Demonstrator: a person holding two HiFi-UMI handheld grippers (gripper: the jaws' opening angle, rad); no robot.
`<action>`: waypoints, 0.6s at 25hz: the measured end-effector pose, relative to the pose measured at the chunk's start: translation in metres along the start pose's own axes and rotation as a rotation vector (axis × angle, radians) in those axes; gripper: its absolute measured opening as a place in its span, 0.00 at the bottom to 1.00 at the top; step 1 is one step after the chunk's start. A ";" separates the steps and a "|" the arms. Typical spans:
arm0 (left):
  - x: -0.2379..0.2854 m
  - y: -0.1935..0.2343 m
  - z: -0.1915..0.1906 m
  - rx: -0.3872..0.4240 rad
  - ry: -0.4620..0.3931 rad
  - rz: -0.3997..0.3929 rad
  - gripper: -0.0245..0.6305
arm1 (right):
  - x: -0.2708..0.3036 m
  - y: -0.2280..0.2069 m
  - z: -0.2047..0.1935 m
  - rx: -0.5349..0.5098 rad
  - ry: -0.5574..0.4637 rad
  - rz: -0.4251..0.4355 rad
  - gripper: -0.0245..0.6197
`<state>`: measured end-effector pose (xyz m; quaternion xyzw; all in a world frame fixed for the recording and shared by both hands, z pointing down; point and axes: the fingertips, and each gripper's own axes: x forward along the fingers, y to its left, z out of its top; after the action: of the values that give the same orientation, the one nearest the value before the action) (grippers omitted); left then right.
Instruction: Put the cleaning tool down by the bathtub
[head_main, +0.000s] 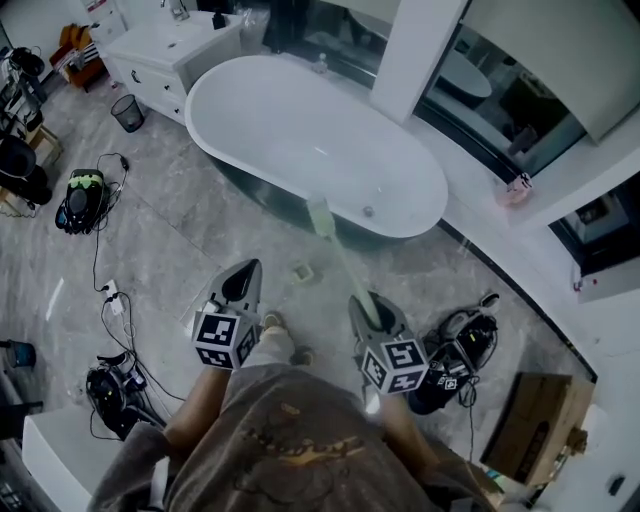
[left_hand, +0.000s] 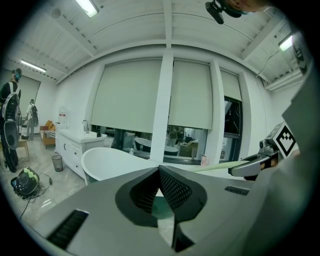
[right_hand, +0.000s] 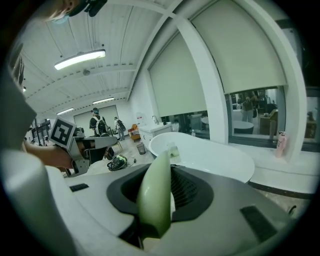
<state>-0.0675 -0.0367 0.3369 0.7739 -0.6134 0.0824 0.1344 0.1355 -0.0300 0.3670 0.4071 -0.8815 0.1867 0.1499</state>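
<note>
Handle of brush (head_main: 335, 245) clamped in right gripper (head_main: 367, 303), head toward tub (head_main: 300, 140); left gripper (head_main: 244, 270) closed, empty.

The bathtub (head_main: 310, 140) stands mid-floor (head_main: 190, 250), its length running from far left to near right. Behind it rise a column (head_main: 415, 55) and a window ledge (head_main: 560, 190). A small container (head_main: 518, 188) sits on the ledge past the tub's right end. A vanity cabinet (head_main: 170, 50) stands left of the tub's far end, with a waste bin (head_main: 128, 112) on the floor before it. A cardboard box (head_main: 540, 415) lies at the floor's near right corner. The cleaning tool (head_main: 335, 240), between the jaws of the right gripper (head_main: 362, 302), points toward the tub's near side. The left gripper (head_main: 245, 270) is to its left.
</note>
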 end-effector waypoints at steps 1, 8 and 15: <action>0.005 0.003 0.002 0.006 -0.007 0.001 0.04 | 0.004 -0.002 0.002 -0.003 0.001 0.002 0.21; 0.046 0.020 0.015 0.030 -0.025 -0.015 0.04 | 0.035 -0.018 0.025 -0.020 -0.036 0.002 0.21; 0.076 0.038 0.022 0.019 -0.022 -0.008 0.04 | 0.061 -0.028 0.035 -0.019 -0.031 0.015 0.21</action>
<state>-0.0870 -0.1224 0.3420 0.7784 -0.6108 0.0792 0.1209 0.1153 -0.1033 0.3670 0.4017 -0.8886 0.1729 0.1386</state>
